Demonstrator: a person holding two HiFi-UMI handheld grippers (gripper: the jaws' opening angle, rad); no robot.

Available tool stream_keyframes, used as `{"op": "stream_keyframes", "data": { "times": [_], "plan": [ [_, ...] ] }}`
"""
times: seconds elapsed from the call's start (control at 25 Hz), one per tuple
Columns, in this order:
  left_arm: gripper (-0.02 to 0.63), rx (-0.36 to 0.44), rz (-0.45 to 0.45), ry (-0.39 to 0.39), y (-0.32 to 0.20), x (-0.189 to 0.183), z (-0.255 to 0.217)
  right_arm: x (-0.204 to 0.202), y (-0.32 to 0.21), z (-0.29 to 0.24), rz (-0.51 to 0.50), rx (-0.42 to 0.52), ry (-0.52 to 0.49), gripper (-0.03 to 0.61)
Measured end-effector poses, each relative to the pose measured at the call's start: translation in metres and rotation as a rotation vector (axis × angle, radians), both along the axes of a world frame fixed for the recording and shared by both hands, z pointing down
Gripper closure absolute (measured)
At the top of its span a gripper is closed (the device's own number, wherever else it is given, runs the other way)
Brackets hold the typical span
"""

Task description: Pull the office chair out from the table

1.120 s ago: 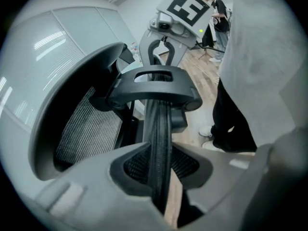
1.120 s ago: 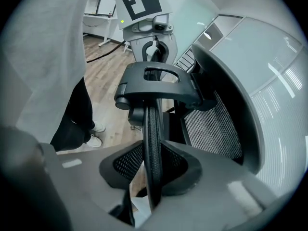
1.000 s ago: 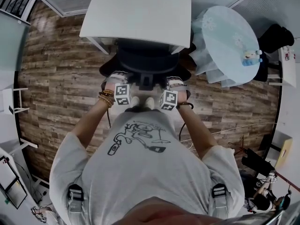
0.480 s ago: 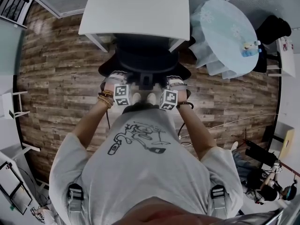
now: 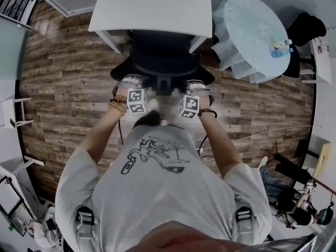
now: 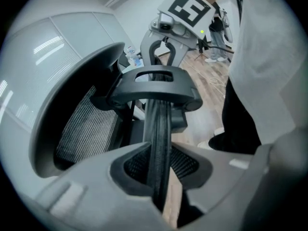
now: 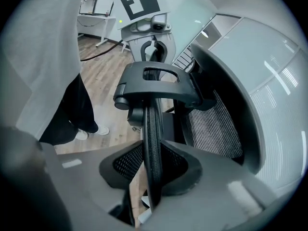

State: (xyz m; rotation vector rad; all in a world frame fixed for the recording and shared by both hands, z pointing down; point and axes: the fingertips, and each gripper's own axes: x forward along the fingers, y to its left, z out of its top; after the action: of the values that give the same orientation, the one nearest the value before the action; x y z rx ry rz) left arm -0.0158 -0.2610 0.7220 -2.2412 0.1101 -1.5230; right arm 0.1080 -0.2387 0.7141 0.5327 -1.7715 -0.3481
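Observation:
The black mesh office chair [image 5: 164, 62] stands with its seat partly under the white table [image 5: 152, 7]. Its backrest faces me. My left gripper [image 5: 129, 84] is shut on the backrest's top edge left of the headrest mount, and its jaws are closing a little tighter. In the left gripper view the thin backrest rim [image 6: 159, 129] runs between the pads of the left gripper [image 6: 161, 166]. My right gripper [image 5: 195, 86] clamps the same edge on the right. In the right gripper view the rim [image 7: 151, 129] sits pinched in the right gripper [image 7: 150, 170].
A round pale-blue table [image 5: 252, 30] with bottles [image 5: 281, 62] stands at the right, close to the chair. The floor is wood planks [image 5: 68, 88]. My shoes [image 5: 152, 106] are just behind the chair. Cables [image 5: 252, 140] lie at the right, a white frame [image 5: 16, 112] at the left.
The chair has slid a little out from under the table toward me, with both grippers still clamped on its backrest. One of my feet has stepped back.

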Motion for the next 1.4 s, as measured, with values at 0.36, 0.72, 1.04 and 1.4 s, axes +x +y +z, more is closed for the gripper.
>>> {"op": "stream_keyframes", "data": {
  "times": [0.36,0.72,1.04,1.4],
  "plan": [
    [0.505,-0.008,-0.031,-0.009,-0.005,0.001,-0.001,0.001,-0.004,-0.006,-0.047,0.062,-0.006,0.468],
    [0.502,-0.041,-0.047,-0.016,-0.001,-0.009,0.007,-0.009,0.002,0.002,-0.057,0.044,-0.032,0.466],
    [0.502,-0.042,-0.056,-0.009,0.002,-0.01,0.005,-0.01,0.001,0.002,-0.066,0.071,-0.034,0.463],
    [0.492,-0.068,-0.066,-0.021,-0.01,-0.018,0.004,-0.021,-0.01,0.006,-0.076,0.049,-0.056,0.457]
  ]
}}
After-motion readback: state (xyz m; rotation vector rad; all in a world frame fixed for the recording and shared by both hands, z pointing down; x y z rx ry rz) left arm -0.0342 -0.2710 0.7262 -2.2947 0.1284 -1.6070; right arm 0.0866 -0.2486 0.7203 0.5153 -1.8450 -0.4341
